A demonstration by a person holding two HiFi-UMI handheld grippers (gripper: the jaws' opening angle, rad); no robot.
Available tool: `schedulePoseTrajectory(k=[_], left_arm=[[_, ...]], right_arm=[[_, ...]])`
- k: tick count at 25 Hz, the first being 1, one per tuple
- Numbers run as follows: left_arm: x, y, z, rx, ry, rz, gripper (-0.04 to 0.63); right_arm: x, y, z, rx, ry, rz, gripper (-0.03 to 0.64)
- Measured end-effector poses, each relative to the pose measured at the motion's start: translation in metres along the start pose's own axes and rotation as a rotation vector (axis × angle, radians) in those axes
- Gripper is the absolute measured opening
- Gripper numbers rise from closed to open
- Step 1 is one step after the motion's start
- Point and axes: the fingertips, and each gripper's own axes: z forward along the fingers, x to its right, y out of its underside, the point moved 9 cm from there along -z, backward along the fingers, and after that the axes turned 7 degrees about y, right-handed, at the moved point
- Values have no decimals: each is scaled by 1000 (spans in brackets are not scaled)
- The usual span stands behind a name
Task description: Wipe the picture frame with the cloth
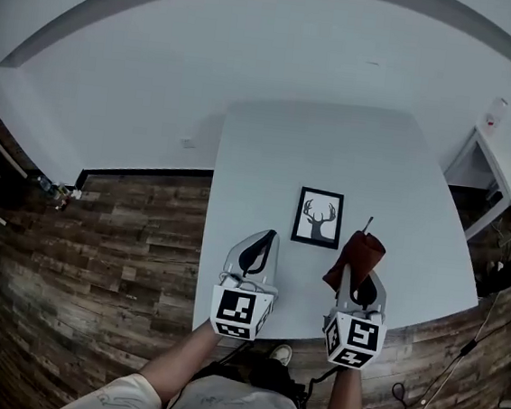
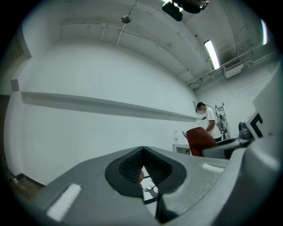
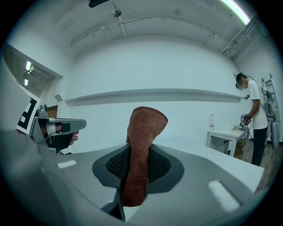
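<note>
A black picture frame (image 1: 317, 218) with a deer print lies flat on the white table (image 1: 271, 146); a sliver of it shows through the left jaws (image 2: 149, 190). A rust-brown cloth (image 1: 356, 253) stands up out of my right gripper (image 1: 354, 273), just right of the frame's near corner. In the right gripper view the cloth (image 3: 146, 128) is pinched between the jaws of that gripper (image 3: 139, 152) and curls over at its top. My left gripper (image 1: 272, 235) hovers at the frame's near left, its jaws (image 2: 142, 149) shut with nothing in them.
A small white side table (image 1: 505, 166) with a bottle (image 1: 495, 111) stands off the table's far right corner. A person (image 3: 255, 118) stands beside it. The floor (image 1: 114, 257) is dark wood. The table's near edge is just under both grippers.
</note>
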Motion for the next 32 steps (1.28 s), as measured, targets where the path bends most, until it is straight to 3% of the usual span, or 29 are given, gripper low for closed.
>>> schedulePoseTrajectory(k=[6,14,25,32], left_arm=[[1,11,56,-40,-6,-15,0],[-15,18,90,-67,-21,-32,0],[-52,36,107,-156,-27,-48,0],[-71,46,104,-177,-47,-79,0]], right_arm=[[25,3,53,-55,-41,-15,107],[26,11,102,-130,-63,-15,107],[-13,57,267,-632,-171,44,107],[-53,101,325,-839,-165,-87,107]])
